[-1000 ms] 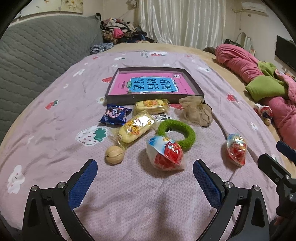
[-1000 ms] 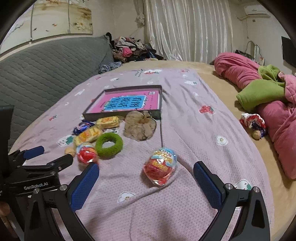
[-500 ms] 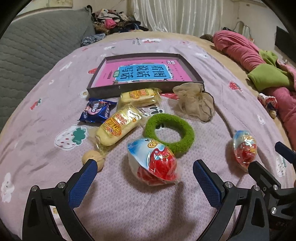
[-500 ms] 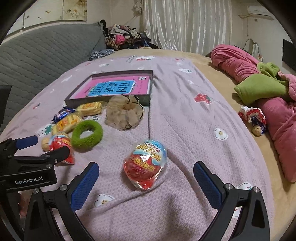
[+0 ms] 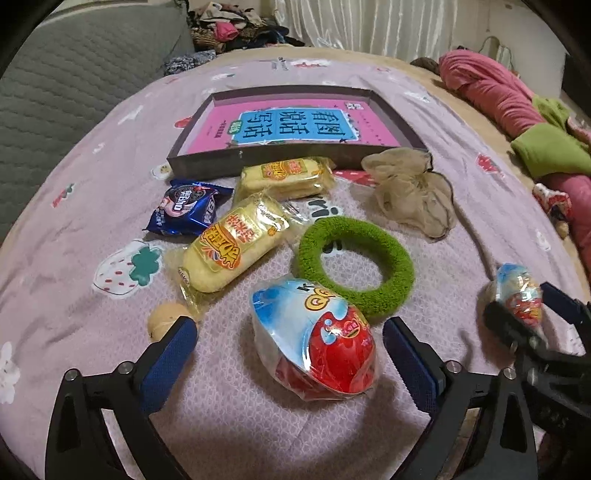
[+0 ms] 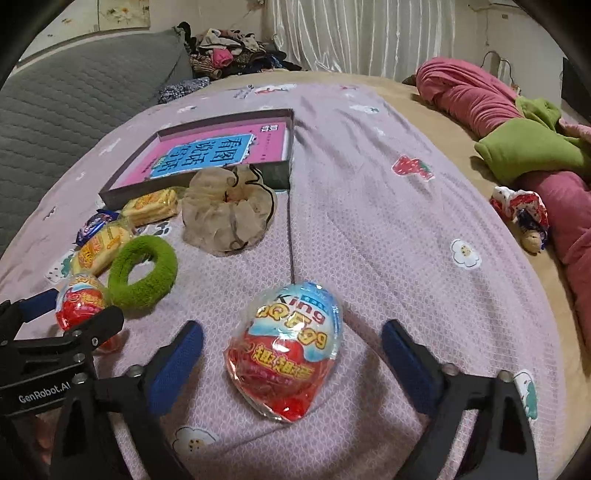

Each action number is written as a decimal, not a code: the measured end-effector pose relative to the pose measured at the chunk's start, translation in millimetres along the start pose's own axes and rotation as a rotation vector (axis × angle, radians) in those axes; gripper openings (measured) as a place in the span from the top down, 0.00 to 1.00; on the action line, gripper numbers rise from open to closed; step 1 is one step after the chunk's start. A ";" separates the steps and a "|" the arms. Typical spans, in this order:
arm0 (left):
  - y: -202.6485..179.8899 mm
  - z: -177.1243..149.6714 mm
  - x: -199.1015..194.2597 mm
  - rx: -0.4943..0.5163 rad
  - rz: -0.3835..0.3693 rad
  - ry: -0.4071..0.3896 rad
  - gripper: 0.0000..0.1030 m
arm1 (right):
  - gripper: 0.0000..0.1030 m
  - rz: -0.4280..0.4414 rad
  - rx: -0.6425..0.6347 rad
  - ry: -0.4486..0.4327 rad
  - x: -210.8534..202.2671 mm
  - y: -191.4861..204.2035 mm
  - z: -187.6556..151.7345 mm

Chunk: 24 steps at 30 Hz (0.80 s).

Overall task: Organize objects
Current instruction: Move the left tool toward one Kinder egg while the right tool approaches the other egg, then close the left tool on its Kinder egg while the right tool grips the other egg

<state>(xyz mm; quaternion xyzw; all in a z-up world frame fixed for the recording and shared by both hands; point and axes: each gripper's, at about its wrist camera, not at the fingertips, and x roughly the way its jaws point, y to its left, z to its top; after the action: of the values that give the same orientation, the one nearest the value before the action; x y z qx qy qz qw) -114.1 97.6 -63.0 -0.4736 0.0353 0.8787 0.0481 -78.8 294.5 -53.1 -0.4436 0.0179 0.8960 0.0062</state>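
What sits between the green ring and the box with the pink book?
In the left wrist view, two yellow snack packs lie between the green ring and the box; bare bedspread shows too.

I see a grey quilted headboard (image 6: 70, 96) at the far left of the bed. Behind it lies a heap of mixed clothes (image 6: 229, 51), and a white curtain (image 6: 354, 33) hangs on the wall. On my right, a pink blanket (image 6: 476, 96) lies bunched, with a green cloth (image 6: 524, 147) on it.
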 end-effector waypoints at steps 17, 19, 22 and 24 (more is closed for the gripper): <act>-4.9 -3.7 -2.2 0.018 -0.042 0.005 0.38 | 0.41 0.063 -0.010 0.000 2.2 7.4 -4.9; -2.7 -5.1 -4.8 0.015 -0.043 -0.003 0.38 | 0.41 0.074 -0.015 -0.008 -0.6 9.2 -4.7; -0.1 -7.7 -9.7 0.012 -0.050 -0.009 0.38 | 0.41 0.097 -0.025 -0.027 -7.5 13.1 -3.8; 0.8 -8.5 -15.4 0.018 -0.042 -0.023 0.38 | 0.41 0.109 -0.037 -0.041 -13.6 16.7 -3.6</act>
<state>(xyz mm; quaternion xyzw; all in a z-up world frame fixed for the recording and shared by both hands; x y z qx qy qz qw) -98.7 95.1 -54.7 -0.4635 0.0325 0.8826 0.0713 -68.1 277.8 -44.1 -0.4237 0.0254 0.9040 -0.0506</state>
